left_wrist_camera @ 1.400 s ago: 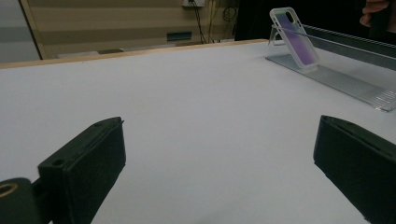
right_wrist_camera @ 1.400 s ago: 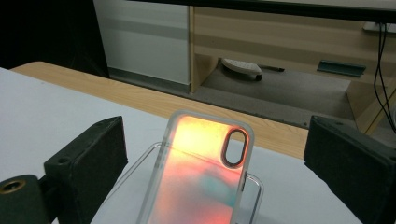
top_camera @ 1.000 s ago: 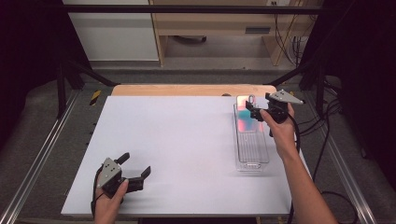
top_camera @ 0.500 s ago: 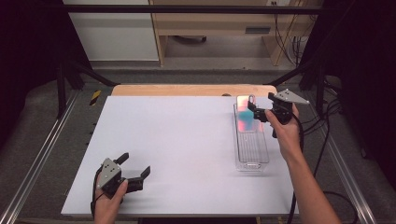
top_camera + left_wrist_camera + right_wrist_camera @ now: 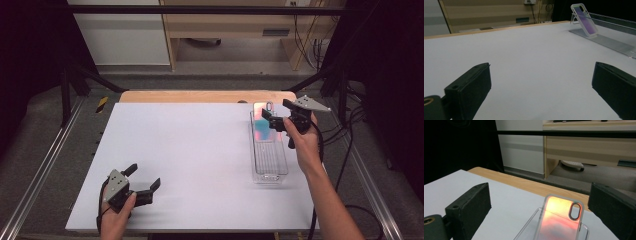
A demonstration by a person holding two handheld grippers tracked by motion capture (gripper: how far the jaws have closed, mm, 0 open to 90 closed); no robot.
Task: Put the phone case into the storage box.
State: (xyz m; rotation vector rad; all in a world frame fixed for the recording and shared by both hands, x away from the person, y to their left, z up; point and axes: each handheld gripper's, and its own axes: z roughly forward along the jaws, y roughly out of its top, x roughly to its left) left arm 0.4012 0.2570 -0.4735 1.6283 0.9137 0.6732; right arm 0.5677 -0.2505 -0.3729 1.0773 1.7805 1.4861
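A translucent phone case [image 5: 260, 126] with a pink and blue sheen leans upright at the far end of a clear slotted rack [image 5: 270, 162] on the right of the white table [image 5: 190, 150]. My right gripper [image 5: 275, 114] hovers open just right of and above the case, with nothing between its jaws. From the right gripper view the case [image 5: 560, 220] stands close ahead between the open jaws, glowing orange-pink. My left gripper [image 5: 145, 176] rests open at the table's near left corner. In the left gripper view the case [image 5: 584, 20] and rack [image 5: 609, 42] are far off.
A wooden board edge [image 5: 205, 96] runs behind the white sheet. Black frame posts [image 5: 65, 85] and aluminium rails [image 5: 40, 170] flank the table. Cables [image 5: 350, 135] hang at the right. A wooden desk [image 5: 589, 147] stands beyond.
My right gripper has drifted slightly to the right beside the case, still open. The left gripper has stayed where it was.
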